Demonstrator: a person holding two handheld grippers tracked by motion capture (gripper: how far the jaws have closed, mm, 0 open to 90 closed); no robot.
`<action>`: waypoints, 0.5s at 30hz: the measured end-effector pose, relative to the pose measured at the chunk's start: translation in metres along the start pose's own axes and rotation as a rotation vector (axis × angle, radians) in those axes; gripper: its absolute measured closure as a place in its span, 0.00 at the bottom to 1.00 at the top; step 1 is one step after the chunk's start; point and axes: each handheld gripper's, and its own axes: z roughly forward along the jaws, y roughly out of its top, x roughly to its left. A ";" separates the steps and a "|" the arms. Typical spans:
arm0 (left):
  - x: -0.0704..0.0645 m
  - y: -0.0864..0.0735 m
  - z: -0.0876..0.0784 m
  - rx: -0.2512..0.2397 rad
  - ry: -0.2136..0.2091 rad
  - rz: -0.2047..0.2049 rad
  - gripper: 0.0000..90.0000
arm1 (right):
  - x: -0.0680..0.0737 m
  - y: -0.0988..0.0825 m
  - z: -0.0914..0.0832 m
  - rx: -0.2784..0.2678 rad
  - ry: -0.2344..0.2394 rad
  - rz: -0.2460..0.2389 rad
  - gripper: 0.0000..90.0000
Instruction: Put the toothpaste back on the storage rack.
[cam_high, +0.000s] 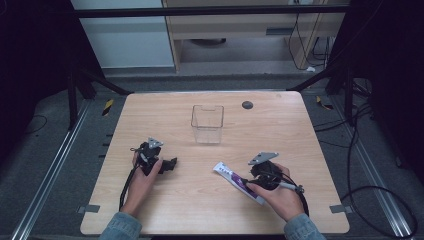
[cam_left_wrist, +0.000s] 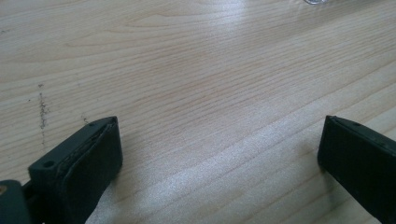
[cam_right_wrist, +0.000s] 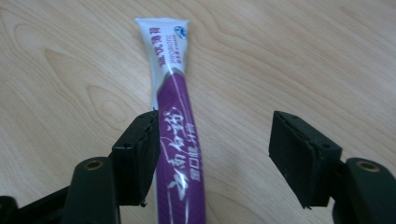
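The toothpaste tube (cam_right_wrist: 173, 140) lies lengthwise between the right gripper (cam_right_wrist: 212, 154)'s parted jaws, touching one pad only, unclamped. The left gripper (cam_left_wrist: 219, 158), jaws apart and empty, sits farther from the tube.

Both sleeves (cam_high: 119, 226) are blue denim; each black tongs (cam_high: 159, 162) carries a grey triangular plate (cable trailing) and screw-holed jaws.

table (cam_high: 170, 210): matt pale wood | tube (cam_right_wrist: 180, 140): glossy plastic | box (cam_high: 207, 124): clear plastic
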 end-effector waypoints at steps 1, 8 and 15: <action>0.000 0.000 0.000 0.000 0.000 0.000 0.00 | 0.002 0.002 0.001 0.010 0.012 0.000 0.39; 0.000 0.000 0.000 -0.001 -0.001 -0.002 0.00 | 0.008 0.017 0.006 0.061 0.066 -0.048 0.48; 0.000 0.000 0.001 -0.003 -0.003 -0.003 0.00 | 0.013 0.029 0.011 0.086 0.090 -0.056 0.48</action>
